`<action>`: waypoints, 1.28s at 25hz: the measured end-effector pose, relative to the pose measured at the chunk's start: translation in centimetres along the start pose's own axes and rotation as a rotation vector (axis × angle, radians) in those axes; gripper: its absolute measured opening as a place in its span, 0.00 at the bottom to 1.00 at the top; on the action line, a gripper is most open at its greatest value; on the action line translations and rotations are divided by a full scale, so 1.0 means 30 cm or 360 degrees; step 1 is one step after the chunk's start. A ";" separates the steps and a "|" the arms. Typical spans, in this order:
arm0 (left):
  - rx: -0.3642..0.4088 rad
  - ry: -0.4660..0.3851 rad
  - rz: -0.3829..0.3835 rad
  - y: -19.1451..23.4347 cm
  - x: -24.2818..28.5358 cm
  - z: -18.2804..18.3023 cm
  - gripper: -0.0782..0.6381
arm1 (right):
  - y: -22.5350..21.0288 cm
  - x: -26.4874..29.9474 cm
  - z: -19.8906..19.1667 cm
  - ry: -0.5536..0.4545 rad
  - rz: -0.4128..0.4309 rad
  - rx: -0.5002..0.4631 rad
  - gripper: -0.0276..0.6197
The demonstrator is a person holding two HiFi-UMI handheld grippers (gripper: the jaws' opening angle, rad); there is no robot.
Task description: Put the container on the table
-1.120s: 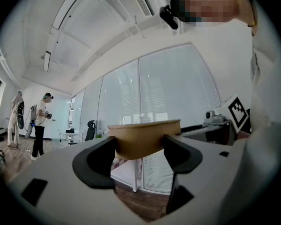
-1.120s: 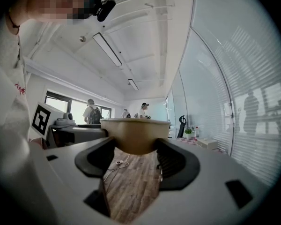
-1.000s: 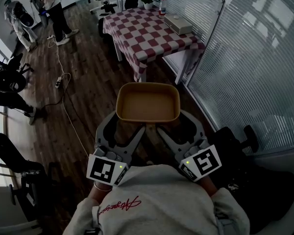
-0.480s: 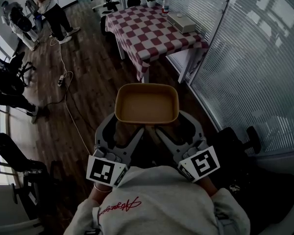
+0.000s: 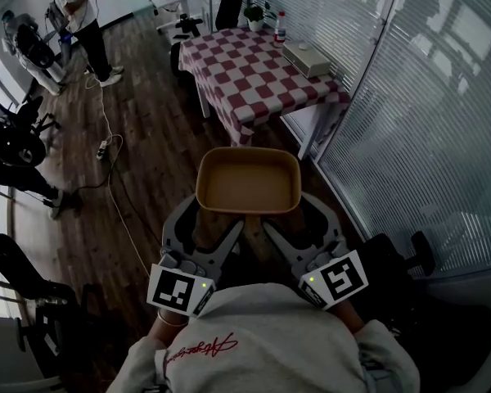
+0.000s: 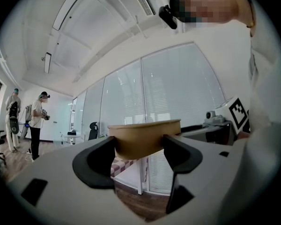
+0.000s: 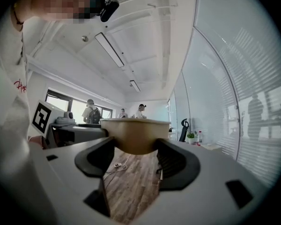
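Note:
A tan rectangular container [image 5: 248,180] hangs in the air above the wooden floor, empty inside. My left gripper [image 5: 213,215] grips its near left part and my right gripper [image 5: 293,214] its near right part. In the left gripper view the container [image 6: 143,137] sits between the dark pads [image 6: 100,156], which press on its sides. The right gripper view shows the same: the container [image 7: 136,132] is clamped between that gripper's pads [image 7: 175,161]. The table [image 5: 229,97] with a red-and-white checked cloth stands ahead, beyond the container.
On the table's far end are a white box [image 5: 305,56], a bottle [image 5: 280,27] and a small plant [image 5: 254,13]. A glass wall with blinds [image 5: 409,121] runs along the right. A cable [image 5: 106,137] crosses the floor. Chairs [image 5: 16,137] and people [image 5: 82,15] are at the left.
Both grippers and the container have come a little closer to the checked table. The hold on the container is the same.

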State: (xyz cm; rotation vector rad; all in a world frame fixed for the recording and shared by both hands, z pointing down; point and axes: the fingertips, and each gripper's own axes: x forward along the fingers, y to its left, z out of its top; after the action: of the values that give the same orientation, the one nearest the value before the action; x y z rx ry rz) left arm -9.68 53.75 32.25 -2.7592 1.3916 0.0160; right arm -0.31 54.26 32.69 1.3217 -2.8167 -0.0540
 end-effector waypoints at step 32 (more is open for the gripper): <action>-0.0037 -0.0040 -0.0176 0.519 0.529 -0.023 0.57 | -0.362 0.615 -0.009 0.0023 -0.0164 0.0036 0.50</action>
State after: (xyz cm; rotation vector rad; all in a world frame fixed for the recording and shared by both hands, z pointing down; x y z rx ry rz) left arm -12.77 31.72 31.79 -2.8402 1.2397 0.0626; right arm -3.74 33.13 32.70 1.4648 -2.7435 -0.0146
